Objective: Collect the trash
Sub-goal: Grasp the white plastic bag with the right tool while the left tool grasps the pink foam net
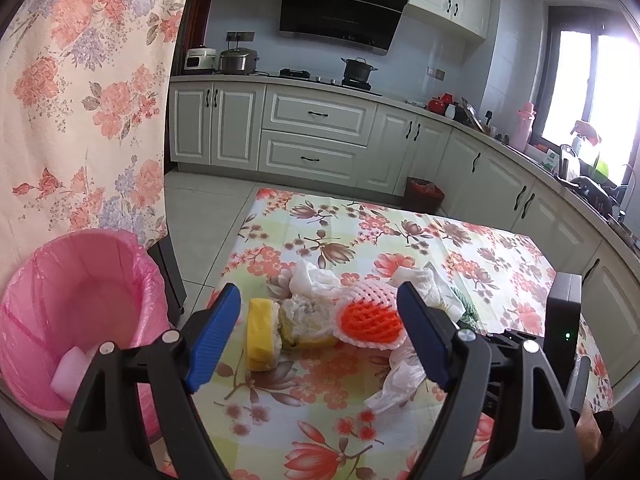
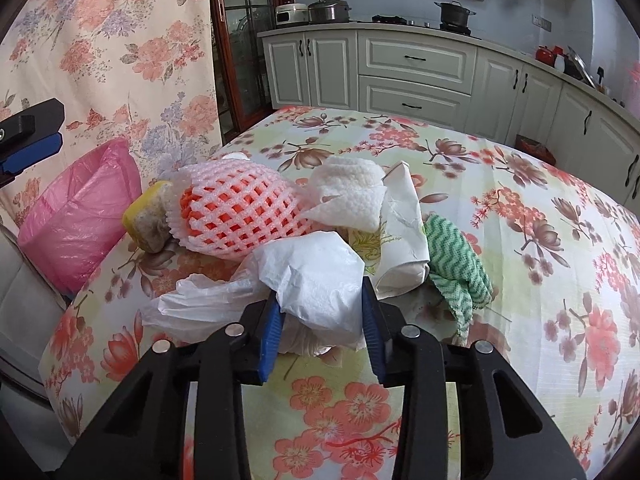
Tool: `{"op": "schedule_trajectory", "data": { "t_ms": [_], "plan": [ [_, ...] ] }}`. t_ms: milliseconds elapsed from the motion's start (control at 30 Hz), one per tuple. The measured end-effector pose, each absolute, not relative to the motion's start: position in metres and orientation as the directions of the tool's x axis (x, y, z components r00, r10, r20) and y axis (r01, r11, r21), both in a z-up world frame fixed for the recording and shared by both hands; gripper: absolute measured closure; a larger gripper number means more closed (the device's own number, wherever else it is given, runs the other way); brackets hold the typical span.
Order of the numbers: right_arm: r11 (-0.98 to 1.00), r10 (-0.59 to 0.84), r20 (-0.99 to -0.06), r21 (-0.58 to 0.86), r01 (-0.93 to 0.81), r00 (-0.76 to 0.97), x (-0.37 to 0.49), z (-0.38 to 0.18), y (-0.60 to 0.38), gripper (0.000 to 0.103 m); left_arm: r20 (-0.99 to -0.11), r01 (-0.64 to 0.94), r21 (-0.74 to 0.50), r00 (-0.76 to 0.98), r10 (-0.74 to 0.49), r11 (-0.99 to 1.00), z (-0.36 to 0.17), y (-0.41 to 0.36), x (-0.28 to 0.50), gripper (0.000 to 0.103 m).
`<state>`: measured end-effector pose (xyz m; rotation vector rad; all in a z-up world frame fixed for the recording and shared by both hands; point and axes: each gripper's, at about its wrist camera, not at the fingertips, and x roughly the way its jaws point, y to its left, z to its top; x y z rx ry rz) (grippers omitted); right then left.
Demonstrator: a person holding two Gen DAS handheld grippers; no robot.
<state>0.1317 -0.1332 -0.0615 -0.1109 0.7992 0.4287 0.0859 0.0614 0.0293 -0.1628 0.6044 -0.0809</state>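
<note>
A heap of trash lies on the floral tablecloth (image 1: 500, 264): a yellow sponge (image 1: 260, 332), an orange-and-pink foam net (image 1: 370, 320), crumpled white tissue (image 1: 312, 280) and a white plastic bag (image 1: 400, 376). My left gripper (image 1: 316, 300) hovers open just in front of the sponge and net, holding nothing. In the right wrist view my right gripper (image 2: 322, 300) is shut on the white plastic bag (image 2: 320, 276), both blue pads pressing its crumpled bulk. Behind the bag are the foam net (image 2: 236, 208), the sponge (image 2: 146, 220), a paper wrapper (image 2: 404, 224) and a green wavy cloth (image 2: 456, 268).
A bin with a pink liner (image 1: 80, 300) stands off the table's left edge, a white foam piece (image 1: 72, 368) inside it. A floral curtain (image 1: 80, 100) hangs behind the bin. Kitchen cabinets (image 1: 312, 132) and a small red bin (image 1: 424, 194) lie beyond the table.
</note>
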Motion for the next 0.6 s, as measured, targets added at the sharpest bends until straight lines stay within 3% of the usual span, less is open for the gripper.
{"op": "schedule_trajectory", "data": {
  "t_ms": [267,600],
  "plan": [
    [0.906,0.345,-0.702,0.076,-0.416,0.623,0.127,-0.056,-0.145,0.081,-0.582,0.049,-0.179,0.800,-0.146,0.983,0.016,0.049,0.101,0.025],
    [0.914,0.342,-0.685,0.086,-0.395,0.643,0.113,-0.045,-0.170,0.082,-0.618,0.108,-0.174,0.762,-0.194,0.979,-0.003,0.019,0.133,0.025]
  ]
}}
